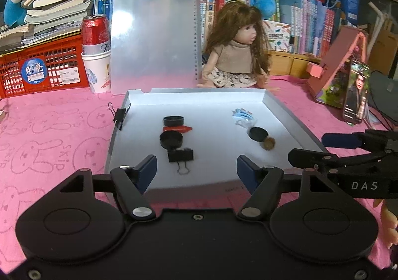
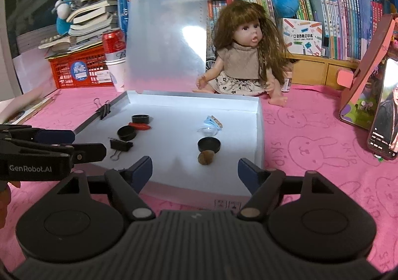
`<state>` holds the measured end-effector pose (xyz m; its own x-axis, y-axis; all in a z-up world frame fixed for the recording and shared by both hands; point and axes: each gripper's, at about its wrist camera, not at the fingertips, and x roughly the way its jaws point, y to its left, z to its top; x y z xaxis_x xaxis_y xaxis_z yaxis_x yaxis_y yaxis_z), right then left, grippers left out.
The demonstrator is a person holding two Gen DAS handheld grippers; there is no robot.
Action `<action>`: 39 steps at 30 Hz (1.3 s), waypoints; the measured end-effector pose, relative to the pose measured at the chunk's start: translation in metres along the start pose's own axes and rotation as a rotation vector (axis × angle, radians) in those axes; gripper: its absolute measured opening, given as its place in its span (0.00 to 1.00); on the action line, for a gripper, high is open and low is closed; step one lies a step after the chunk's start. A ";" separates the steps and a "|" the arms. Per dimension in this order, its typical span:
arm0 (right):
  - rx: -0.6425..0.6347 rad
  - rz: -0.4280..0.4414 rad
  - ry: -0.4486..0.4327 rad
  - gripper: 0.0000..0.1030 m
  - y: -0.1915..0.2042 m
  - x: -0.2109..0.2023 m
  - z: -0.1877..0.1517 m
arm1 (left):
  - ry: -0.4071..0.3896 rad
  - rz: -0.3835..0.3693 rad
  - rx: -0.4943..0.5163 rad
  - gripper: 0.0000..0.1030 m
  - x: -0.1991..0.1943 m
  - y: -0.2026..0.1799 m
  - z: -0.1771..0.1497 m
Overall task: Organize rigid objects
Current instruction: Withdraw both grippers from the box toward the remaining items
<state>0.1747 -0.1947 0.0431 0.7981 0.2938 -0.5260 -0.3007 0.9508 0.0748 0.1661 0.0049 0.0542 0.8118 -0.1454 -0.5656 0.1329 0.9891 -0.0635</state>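
A shallow white tray [image 1: 286, 115] [image 2: 258, 130] lies on the pink cloth. In it, on the left, are two black caps [image 1: 173, 120] [image 1: 171, 140], a red clip [image 1: 177, 129] and a black binder clip [image 1: 180, 155]. On the right are a clear blue-topped piece [image 1: 242, 117], a black cap [image 1: 258, 133] [image 2: 209, 144] and a brown round piece [image 1: 268, 143] [image 2: 205, 157]. My left gripper [image 1: 196, 168] is open and empty at the tray's near edge. My right gripper [image 2: 194, 169] is open and empty beside it.
A doll [image 1: 238, 56] sits behind the tray, next to a standing clipboard [image 1: 154, 31]. A binder clip [image 1: 120, 115] grips the tray's left wall. A can [image 1: 95, 33] in a paper cup and a red crate [image 1: 42, 68] stand at left. A phone [image 1: 355, 90] leans at right.
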 end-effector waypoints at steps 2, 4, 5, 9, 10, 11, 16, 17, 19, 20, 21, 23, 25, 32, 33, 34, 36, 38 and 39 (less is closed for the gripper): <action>-0.009 0.004 -0.004 0.85 0.002 -0.006 -0.003 | -0.004 -0.008 0.006 0.68 -0.007 -0.002 -0.005; -0.017 0.005 -0.009 0.85 0.003 -0.011 -0.006 | -0.009 -0.016 0.009 0.69 -0.015 -0.003 -0.010; -0.021 0.007 -0.012 0.86 0.003 -0.014 -0.008 | -0.009 -0.020 0.011 0.69 -0.018 -0.003 -0.012; -0.032 0.018 -0.025 0.87 0.003 -0.026 -0.015 | -0.007 -0.038 0.018 0.69 -0.031 -0.007 -0.023; -0.035 0.019 -0.028 0.88 0.002 -0.029 -0.017 | -0.008 -0.041 0.019 0.70 -0.034 -0.008 -0.025; -0.036 0.019 -0.030 0.89 0.002 -0.031 -0.019 | -0.007 -0.046 0.018 0.70 -0.037 -0.009 -0.028; -0.057 0.020 -0.035 0.90 0.000 -0.044 -0.030 | 0.003 -0.070 0.032 0.70 -0.051 -0.015 -0.042; -0.065 0.020 -0.036 0.90 0.000 -0.046 -0.032 | 0.005 -0.073 0.036 0.70 -0.053 -0.017 -0.044; -0.081 0.024 -0.041 0.92 0.000 -0.052 -0.037 | 0.009 -0.079 0.043 0.71 -0.057 -0.019 -0.049; -0.088 0.026 -0.043 0.93 -0.001 -0.055 -0.040 | 0.012 -0.081 0.047 0.71 -0.059 -0.020 -0.052; -0.093 0.027 -0.046 0.93 -0.001 -0.058 -0.042 | 0.015 -0.083 0.050 0.71 -0.060 -0.021 -0.054; -0.105 0.030 -0.049 0.93 -0.001 -0.063 -0.047 | 0.022 -0.085 0.056 0.71 -0.064 -0.022 -0.059; -0.111 0.034 -0.048 0.93 -0.002 -0.066 -0.051 | 0.028 -0.087 0.056 0.71 -0.066 -0.023 -0.064; -0.128 0.039 -0.022 0.93 -0.004 -0.070 -0.070 | 0.062 -0.089 0.052 0.71 -0.069 -0.026 -0.081; -0.133 0.039 -0.018 0.93 -0.004 -0.070 -0.073 | 0.067 -0.090 0.052 0.71 -0.069 -0.026 -0.083; -0.139 0.039 -0.015 0.93 -0.004 -0.071 -0.076 | 0.073 -0.091 0.051 0.71 -0.069 -0.026 -0.085; -0.153 0.040 -0.007 0.93 -0.003 -0.070 -0.081 | 0.083 -0.095 0.049 0.69 -0.069 -0.027 -0.089; -0.169 0.043 0.002 0.93 -0.001 -0.070 -0.087 | 0.096 -0.107 0.047 0.66 -0.068 -0.028 -0.093; -0.177 0.043 0.005 0.93 0.000 -0.070 -0.089 | 0.103 -0.112 0.044 0.64 -0.068 -0.027 -0.095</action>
<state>0.0726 -0.2244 0.0047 0.7800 0.3330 -0.5298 -0.4221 0.9050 -0.0527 0.0536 -0.0102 0.0164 0.7281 -0.2497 -0.6384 0.2462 0.9644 -0.0964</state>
